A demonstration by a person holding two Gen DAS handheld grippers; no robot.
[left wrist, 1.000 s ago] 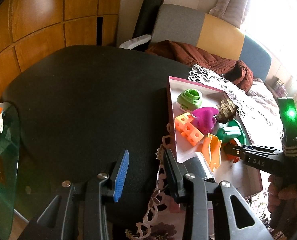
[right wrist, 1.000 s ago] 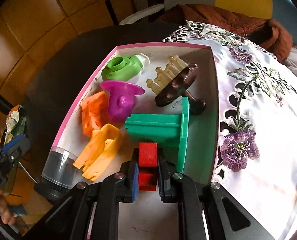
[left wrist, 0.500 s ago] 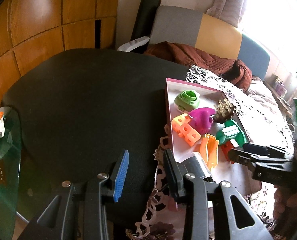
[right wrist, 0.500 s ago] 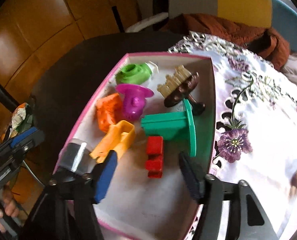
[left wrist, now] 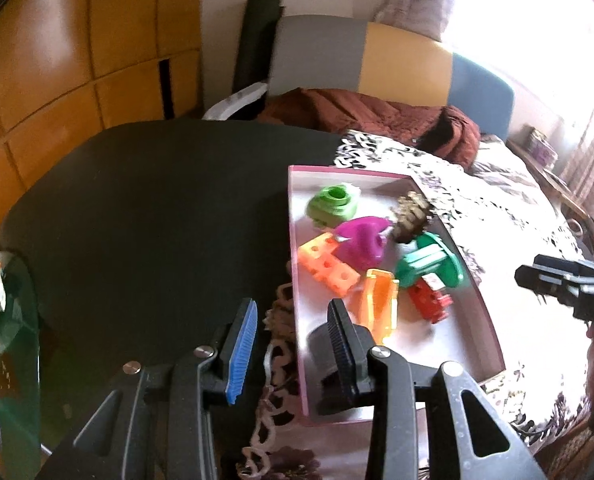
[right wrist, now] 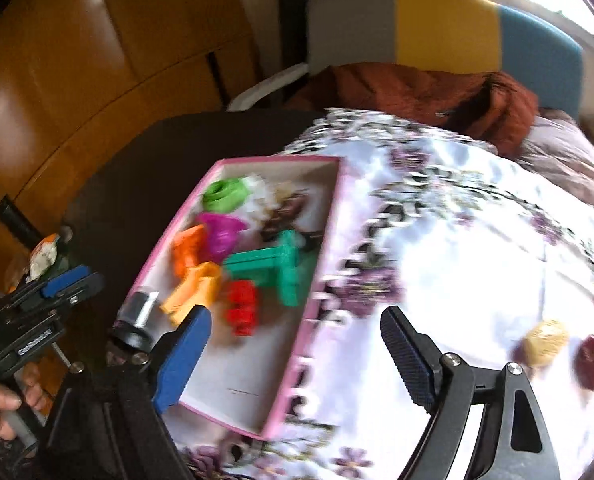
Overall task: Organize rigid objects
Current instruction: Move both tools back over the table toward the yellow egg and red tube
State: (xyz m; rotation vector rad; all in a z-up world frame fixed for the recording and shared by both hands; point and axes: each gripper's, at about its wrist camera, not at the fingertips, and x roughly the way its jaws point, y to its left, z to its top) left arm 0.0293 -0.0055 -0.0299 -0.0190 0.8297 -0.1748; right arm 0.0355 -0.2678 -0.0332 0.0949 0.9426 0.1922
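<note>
A pink-walled box (left wrist: 294, 240) (right wrist: 311, 332) lies on a floral tablecloth and holds several plastic pieces. Among them are a red block (left wrist: 431, 300) (right wrist: 241, 308), a green spool (left wrist: 429, 264) (right wrist: 277, 268), a yellow-orange piece (left wrist: 377, 304), an orange block (left wrist: 325, 266), a purple piece (left wrist: 361, 240) and a light green one (left wrist: 331, 204). My right gripper (right wrist: 295, 316) hangs above the box's near wall, its jaws opening with nothing between them. The red block lies free in the box. My left gripper (left wrist: 292, 306) straddles the box's near left corner, slightly open and gripping nothing.
A grey cylinder (right wrist: 137, 312) stands at the box's near left corner. On the cloth (right wrist: 457, 240) to the right lie a yellow object (right wrist: 545, 342) and a dark red one (right wrist: 591, 364). The dark round table (left wrist: 157, 220) stretches left. A brown blanket (left wrist: 369, 116) lies behind.
My right gripper let go of the red block inside the box, spread its jaws wide, and rose back toward the right. The left gripper barely shifted and kept its narrow gap.
</note>
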